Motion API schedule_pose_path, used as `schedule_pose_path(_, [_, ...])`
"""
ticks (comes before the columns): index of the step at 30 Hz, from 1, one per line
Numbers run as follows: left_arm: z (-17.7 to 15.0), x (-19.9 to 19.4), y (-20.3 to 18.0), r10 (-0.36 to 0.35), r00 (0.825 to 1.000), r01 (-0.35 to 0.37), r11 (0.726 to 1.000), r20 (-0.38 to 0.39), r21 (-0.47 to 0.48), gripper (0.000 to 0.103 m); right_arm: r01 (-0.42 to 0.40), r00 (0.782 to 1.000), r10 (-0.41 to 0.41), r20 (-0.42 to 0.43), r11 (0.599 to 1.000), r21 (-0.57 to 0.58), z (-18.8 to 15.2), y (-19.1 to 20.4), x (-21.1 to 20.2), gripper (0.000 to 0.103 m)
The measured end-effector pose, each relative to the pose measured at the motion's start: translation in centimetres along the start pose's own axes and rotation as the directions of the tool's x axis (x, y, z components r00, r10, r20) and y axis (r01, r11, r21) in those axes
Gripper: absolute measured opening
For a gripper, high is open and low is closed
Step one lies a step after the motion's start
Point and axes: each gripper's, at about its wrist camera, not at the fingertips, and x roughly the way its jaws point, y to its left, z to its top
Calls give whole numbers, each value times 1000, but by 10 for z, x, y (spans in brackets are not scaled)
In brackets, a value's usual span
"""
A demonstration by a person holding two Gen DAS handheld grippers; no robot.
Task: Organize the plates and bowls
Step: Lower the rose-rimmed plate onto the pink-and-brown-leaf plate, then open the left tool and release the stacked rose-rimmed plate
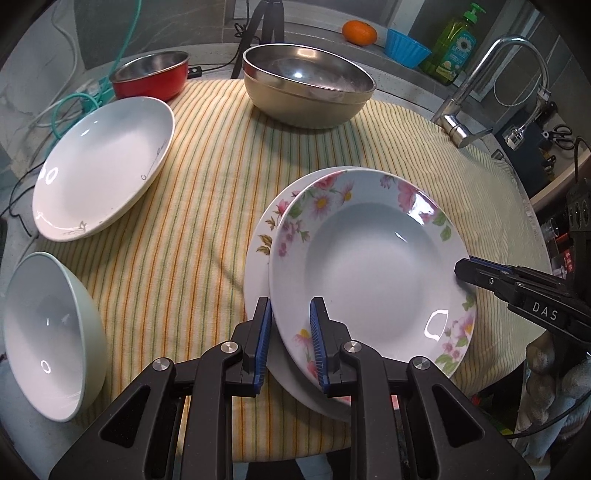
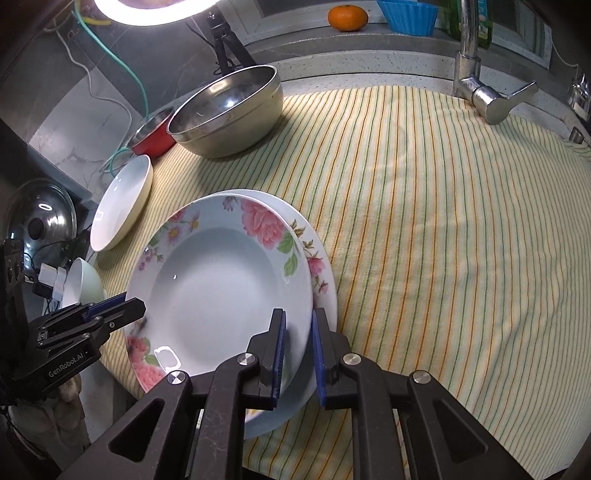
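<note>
you had the top floral plate (image 1: 369, 258) tilted over its twin (image 1: 258, 258) at the desk's (image 1: 207, 206) near edge, both jaws clamped on opposite rims; glazed, rigid, slippery, breakable.

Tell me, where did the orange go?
The orange sits on the ledge behind the striped cloth, at the top of both views. It is just left of the blue cup, past the big steel bowl.
</note>
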Motion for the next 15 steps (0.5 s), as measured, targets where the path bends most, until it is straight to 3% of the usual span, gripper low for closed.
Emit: schedule_pose_path(15, [0,-14,9,-9,1000,9,1000,28,-11,19,22,998,-22,62,1000,3,2,8,-15,30])
